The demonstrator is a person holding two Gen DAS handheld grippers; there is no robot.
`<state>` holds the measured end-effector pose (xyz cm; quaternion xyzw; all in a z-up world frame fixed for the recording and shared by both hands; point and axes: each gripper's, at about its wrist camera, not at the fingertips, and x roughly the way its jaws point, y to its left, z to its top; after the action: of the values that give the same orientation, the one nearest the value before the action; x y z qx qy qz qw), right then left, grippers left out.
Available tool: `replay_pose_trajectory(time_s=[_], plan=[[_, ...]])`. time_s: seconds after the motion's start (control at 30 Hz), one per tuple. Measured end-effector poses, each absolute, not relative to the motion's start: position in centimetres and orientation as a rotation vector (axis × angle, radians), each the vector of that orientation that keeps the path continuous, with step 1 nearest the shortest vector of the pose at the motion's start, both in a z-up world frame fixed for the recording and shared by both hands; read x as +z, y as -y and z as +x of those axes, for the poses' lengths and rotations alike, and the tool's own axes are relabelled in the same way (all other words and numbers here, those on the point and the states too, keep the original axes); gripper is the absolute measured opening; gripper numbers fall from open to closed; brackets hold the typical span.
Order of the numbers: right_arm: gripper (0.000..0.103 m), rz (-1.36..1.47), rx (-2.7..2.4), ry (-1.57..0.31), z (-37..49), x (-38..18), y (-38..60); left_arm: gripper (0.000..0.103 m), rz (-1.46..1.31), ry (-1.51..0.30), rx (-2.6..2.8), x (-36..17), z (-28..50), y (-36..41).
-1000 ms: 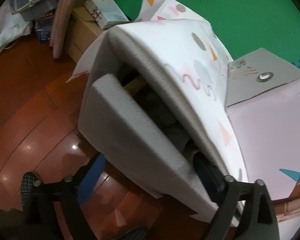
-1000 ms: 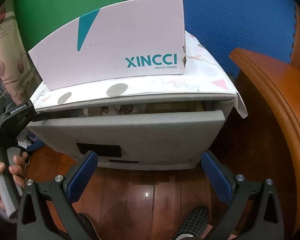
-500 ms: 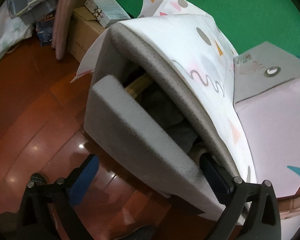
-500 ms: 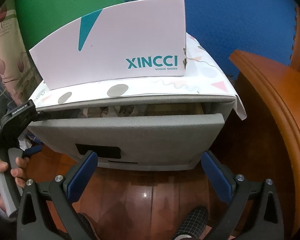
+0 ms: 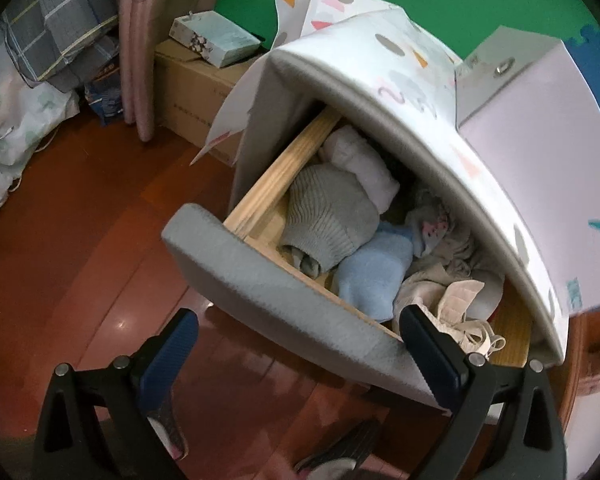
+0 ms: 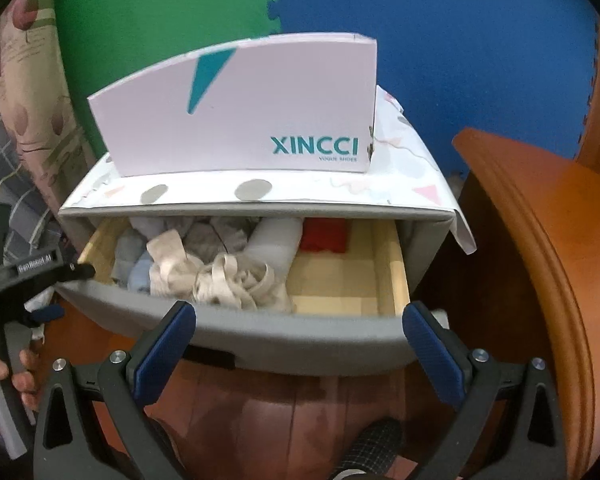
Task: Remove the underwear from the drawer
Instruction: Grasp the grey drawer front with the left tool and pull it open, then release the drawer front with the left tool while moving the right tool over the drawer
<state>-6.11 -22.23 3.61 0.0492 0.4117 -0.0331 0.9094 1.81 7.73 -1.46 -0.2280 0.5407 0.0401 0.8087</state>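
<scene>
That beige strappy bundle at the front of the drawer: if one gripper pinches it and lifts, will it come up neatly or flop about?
Probably floppy: the beige bundle lies crumpled, with loose loops of strap. It looks like thin fabric, so likely light. Its straps lie against the clothes beside it, such as the blue piece, so they might drag a neighbour along.

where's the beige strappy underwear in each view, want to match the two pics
Left wrist: the beige strappy underwear lies lower right, at the drawer's near corner, beside the right finger.
Right wrist: it lies centre, just behind the grey drawer front.
Shared landmark: the pale blue garment beside it.
</scene>
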Motion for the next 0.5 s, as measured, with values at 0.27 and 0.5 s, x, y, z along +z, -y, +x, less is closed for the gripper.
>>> replay_pose_trajectory(time_s=[0.27, 0.5], plan=[[0.103, 0.113, -0.017, -0.968, -6.8, 3.7, 21.6, 0.103, -0.347, -1.216, 0.090, -1.3, -1.8, -7.7], [0.103, 0.131, -0.009, -1.061, -6.0, 4.0, 21.6, 0.103, -0.305, -1.302, 0.109, -2.8, -3.5, -8.3]])
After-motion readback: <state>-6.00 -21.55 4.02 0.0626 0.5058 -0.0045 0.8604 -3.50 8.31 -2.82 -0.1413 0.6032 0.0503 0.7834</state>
